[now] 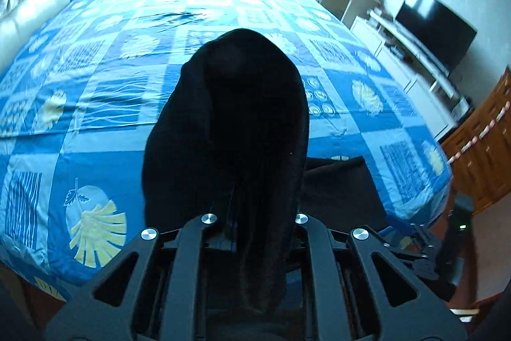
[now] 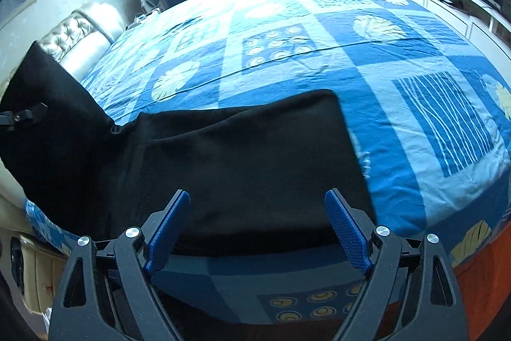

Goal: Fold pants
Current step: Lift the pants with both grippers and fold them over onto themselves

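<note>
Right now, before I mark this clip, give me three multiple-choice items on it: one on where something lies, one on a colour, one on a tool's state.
1. Where does the flat part of the pants lie?
A. on the bed's near edge
B. on the floor
C. on the white dresser

2. What colour are the pants?
A. red
B. black
C. white

3. How does the right tool stand?
A. shut on the pants
B. open, holding nothing
C. shut on the bedspread

Answers:
1 A: in the right wrist view the cloth is spread on the blue patterned bedspread near its front edge.
2 B: the cloth is black in both views.
3 B: its blue pads stand wide apart above the cloth, while the left tool is shut on a lifted part of the pants.
</note>
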